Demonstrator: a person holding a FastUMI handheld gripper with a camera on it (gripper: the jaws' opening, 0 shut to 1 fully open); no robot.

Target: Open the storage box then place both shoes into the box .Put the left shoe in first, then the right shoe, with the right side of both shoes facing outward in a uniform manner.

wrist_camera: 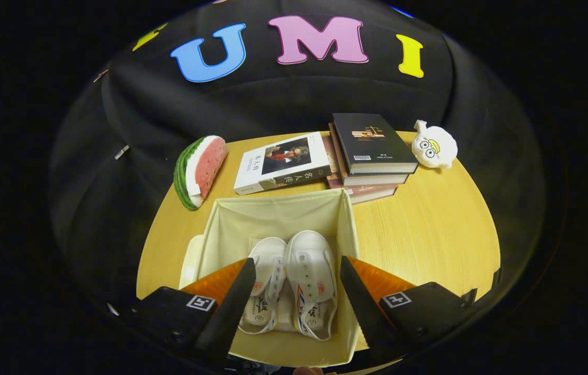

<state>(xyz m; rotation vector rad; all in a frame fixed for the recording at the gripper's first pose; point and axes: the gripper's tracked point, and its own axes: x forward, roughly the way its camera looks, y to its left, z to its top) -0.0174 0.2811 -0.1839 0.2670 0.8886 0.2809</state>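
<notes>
- Storage box (231, 219): a cream fabric bin, lid off and mouth open upward, standing at the near edge of the surface (429, 234), directly below the claw (294, 271).
- Left-hand shoe (267, 284) and right-hand shoe (312, 284): a white canvas pair lying side by side on the box floor, touching, toes toward the far wall of the box — which is the left shoe and which the right cannot be told.
- Progress, as a judgement: box opened, both shoes inside; the task looks essentially complete, leaving only a check of the shoes' facing, which this view does not settle.
- Claw: fingers spread wide, nothing between them, hanging above the box with the shoes seen in the gap.
- Writing: small red stamps and dark print on the insoles — too small to read.
- Beyond the box: a white book (283, 164) bearing Chinese characters, a stack of books (372, 151), a watermelon-slice toy (200, 169) toward the far left edge, a white plush figure (433, 146) at the far right.
</notes>
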